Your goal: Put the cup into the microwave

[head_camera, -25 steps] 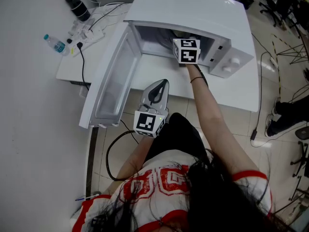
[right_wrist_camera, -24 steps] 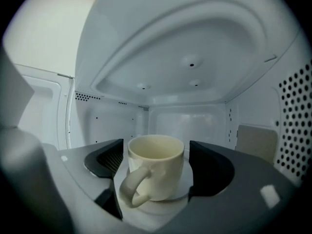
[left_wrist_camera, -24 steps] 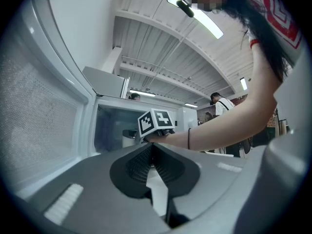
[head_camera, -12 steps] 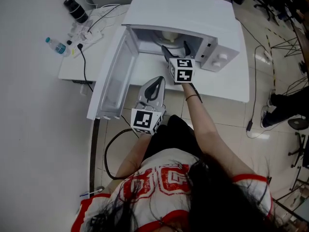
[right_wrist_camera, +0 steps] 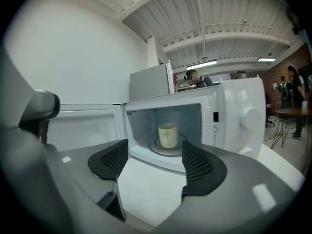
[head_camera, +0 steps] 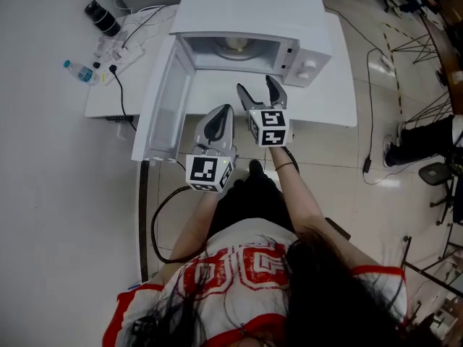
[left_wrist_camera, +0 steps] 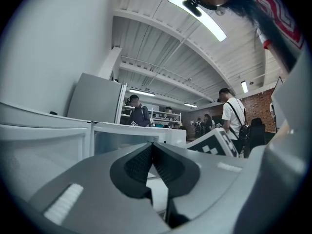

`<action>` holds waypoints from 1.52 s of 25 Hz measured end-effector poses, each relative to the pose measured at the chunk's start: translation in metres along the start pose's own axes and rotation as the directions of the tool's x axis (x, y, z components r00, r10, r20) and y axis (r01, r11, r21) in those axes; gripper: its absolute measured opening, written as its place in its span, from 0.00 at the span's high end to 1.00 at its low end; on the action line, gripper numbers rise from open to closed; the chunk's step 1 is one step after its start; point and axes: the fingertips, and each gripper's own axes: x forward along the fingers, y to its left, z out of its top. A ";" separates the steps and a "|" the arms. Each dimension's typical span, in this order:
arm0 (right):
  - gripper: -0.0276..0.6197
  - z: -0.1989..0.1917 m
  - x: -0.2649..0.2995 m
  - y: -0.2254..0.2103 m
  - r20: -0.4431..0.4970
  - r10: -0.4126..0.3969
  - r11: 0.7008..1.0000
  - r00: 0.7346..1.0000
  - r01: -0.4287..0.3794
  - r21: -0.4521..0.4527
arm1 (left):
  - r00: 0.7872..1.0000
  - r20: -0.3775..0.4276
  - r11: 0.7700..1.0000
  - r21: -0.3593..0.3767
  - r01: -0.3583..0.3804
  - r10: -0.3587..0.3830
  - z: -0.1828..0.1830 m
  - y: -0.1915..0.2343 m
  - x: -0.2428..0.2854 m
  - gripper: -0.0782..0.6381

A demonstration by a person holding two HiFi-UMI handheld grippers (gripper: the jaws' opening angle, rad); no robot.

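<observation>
Cup [right_wrist_camera: 168, 135] in microwave [right_wrist_camera: 234, 116] looks stiff, light, chippable; grip mid-body. Right claw [right_wrist_camera: 156, 162] empty, jaws closing; left claw [left_wrist_camera: 152, 152] clenched, empty.

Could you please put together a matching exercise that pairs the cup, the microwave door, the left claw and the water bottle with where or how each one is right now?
Column A
1. cup
2. microwave door
3. left claw
4. water bottle

Column B
a. shut, nothing held
b. at the table's left end, by the cables
c. on the turntable inside the microwave
d. swung wide open

Pairs: 1-c; 2-d; 3-a; 4-b
</observation>
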 end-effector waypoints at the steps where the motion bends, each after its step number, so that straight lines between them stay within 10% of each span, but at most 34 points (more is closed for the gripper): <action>1: 0.43 0.000 -0.011 0.001 0.012 -0.007 1.000 1.000 0.007 -0.002 | 1.000 0.000 1.000 0.001 0.003 -0.003 0.000 -0.002 -0.002 0.91; 13: 0.97 0.023 -0.108 -0.001 0.117 -0.102 0.995 0.988 0.101 0.009 | 0.998 -0.016 0.998 0.016 0.067 -0.067 0.012 -0.036 -0.016 0.91; 38: 0.97 0.041 -0.188 0.030 0.145 0.020 0.998 0.989 -0.011 -0.068 | 0.999 -0.014 0.999 0.015 0.033 -0.033 0.017 -0.097 -0.037 0.91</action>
